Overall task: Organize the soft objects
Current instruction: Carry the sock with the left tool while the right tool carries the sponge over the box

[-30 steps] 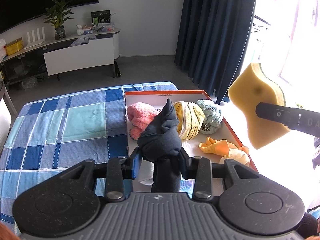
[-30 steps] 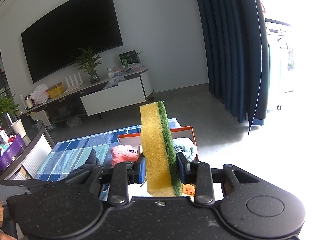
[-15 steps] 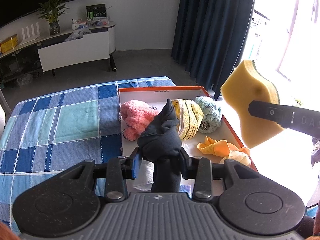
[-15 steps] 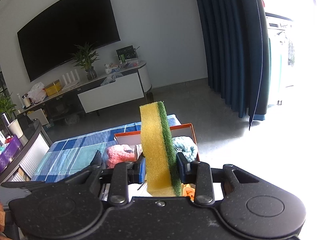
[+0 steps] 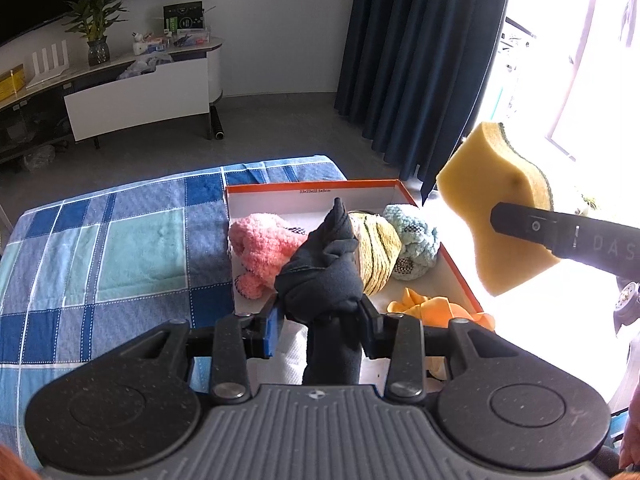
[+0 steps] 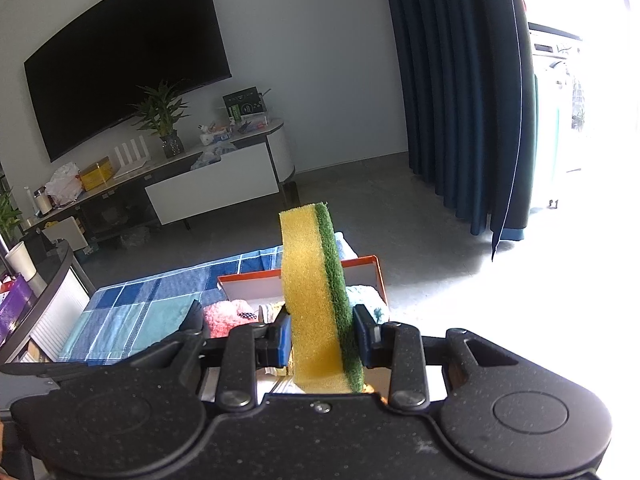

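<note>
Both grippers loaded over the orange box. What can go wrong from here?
1. The box is crowded: dropping the dark sock bundle held by the left gripper could stack it on the pink sock and spill.
2. The sponge in the right gripper hangs near the box's right rim; released there, it may fall outside.

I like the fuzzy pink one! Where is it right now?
In the left wrist view, the fuzzy pink toy lies in the orange-rimmed box, at its left side, beside the yellow striped bundle.

Your left gripper is clamped on a dark sock, while your right gripper pinches a sponge held upright in the air.
</note>
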Tool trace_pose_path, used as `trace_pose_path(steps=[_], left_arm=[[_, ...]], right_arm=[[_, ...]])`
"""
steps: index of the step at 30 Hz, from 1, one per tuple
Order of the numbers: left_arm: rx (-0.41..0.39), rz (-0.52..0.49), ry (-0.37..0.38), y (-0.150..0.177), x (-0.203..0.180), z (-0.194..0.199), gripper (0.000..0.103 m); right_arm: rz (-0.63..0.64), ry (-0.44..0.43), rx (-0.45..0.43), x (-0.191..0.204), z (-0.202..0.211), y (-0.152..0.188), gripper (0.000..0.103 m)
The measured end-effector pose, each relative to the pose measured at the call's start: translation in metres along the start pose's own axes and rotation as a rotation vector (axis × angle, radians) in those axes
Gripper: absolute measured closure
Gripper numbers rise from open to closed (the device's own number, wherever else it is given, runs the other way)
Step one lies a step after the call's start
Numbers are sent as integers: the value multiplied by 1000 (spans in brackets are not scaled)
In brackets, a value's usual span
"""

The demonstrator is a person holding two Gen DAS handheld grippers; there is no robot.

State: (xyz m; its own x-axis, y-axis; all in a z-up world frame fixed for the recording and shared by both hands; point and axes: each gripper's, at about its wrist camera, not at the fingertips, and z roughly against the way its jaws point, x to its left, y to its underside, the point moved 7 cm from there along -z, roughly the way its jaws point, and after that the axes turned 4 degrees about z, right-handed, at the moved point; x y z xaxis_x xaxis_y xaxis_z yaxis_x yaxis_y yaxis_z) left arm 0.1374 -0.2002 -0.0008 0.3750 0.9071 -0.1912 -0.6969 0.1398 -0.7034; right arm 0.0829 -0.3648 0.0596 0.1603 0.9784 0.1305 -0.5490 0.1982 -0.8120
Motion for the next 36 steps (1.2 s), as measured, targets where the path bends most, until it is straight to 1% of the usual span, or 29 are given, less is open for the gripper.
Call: trace_pose_path(steps=[11, 28, 36], left_arm=[[22, 2, 15, -7, -3, -10, 64], [40, -14, 20, -13, -8, -20, 64], [47, -13, 17, -14, -8, -24, 64]], right_arm=[[5, 8, 14, 1, -11, -10, 64], [19, -9, 28, -2, -29, -22, 64], [10, -7, 42, -4, -33, -18, 64]])
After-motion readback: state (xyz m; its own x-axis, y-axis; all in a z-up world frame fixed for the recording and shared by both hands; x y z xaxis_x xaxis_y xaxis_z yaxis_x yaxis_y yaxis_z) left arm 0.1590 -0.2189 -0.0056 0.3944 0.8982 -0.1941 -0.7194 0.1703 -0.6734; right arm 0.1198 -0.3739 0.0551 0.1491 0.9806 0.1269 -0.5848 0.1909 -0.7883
